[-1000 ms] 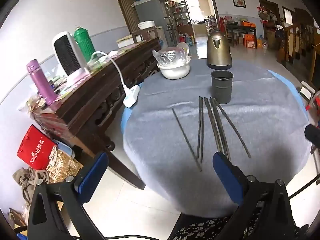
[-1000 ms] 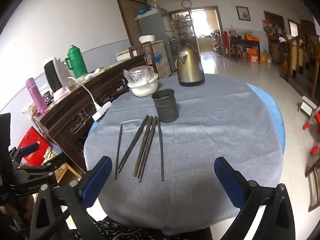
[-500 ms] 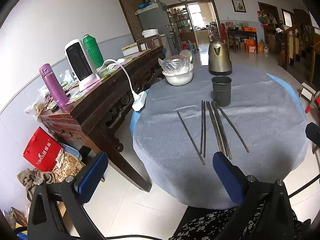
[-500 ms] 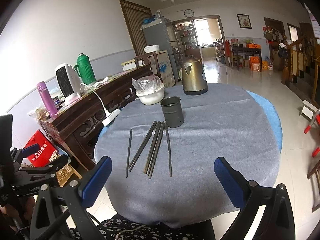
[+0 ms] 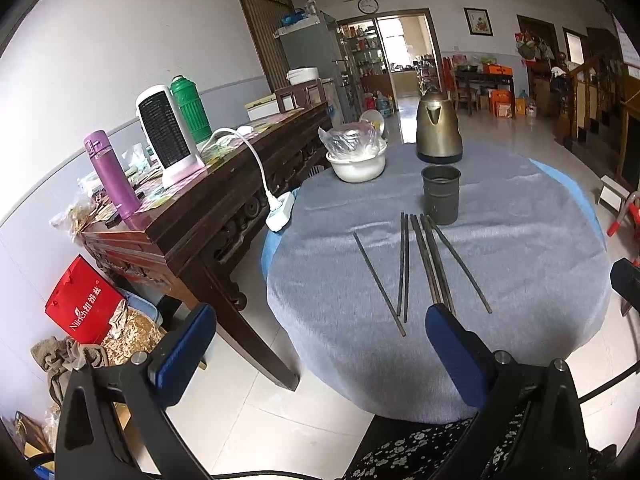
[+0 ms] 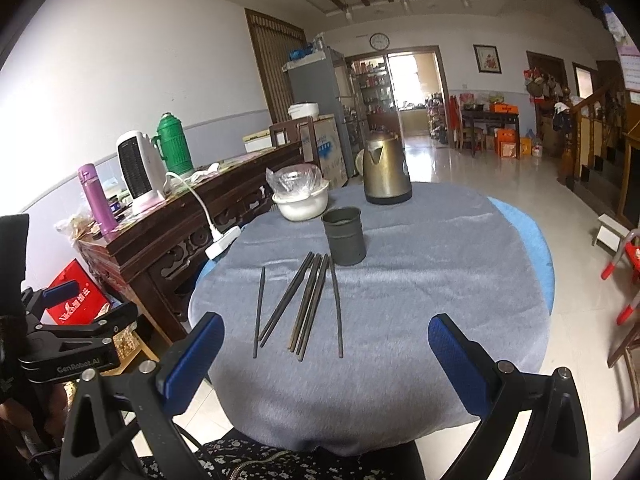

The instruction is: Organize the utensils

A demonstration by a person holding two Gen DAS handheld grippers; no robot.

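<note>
- Left tool (image 5: 320,344): you hold it off the near-left edge of the bench, level and pointing forward; its blue-padded fingers (image 5: 188,338) are spread wide with nothing between them. One finger hangs over the floor, the other over the cloth's near edge.
- Right tool (image 6: 324,354): you hold it at the near edge of the bench, centred on the utensils, fingers spread wide and gripping nothing. In this view the left tool's black frame shows at the far left.
- Bench (image 6: 460,280): round, covered with a grey cloth.
- Chopsticks (image 6: 310,304): dark sticks lying flat on the cloth, fanned out from the foot of the cup towards you. One lies apart on the left (image 6: 259,312), one apart on the right (image 6: 336,312), the rest bunched between. Neither tool touches them.
- Cup (image 6: 344,236): dark metal cylinder, upright, just behind the far ends of the chopsticks.
- Kettle (image 6: 386,172): brass-coloured, upright, behind the cup.
- White bowl (image 6: 301,202): left of the kettle, with a clear plastic bag on top.
- Sideboard (image 5: 192,216): dark wood, left of the bench, carrying a purple flask (image 5: 110,174), a white heater (image 5: 166,136) and a green thermos (image 5: 191,110).
</note>
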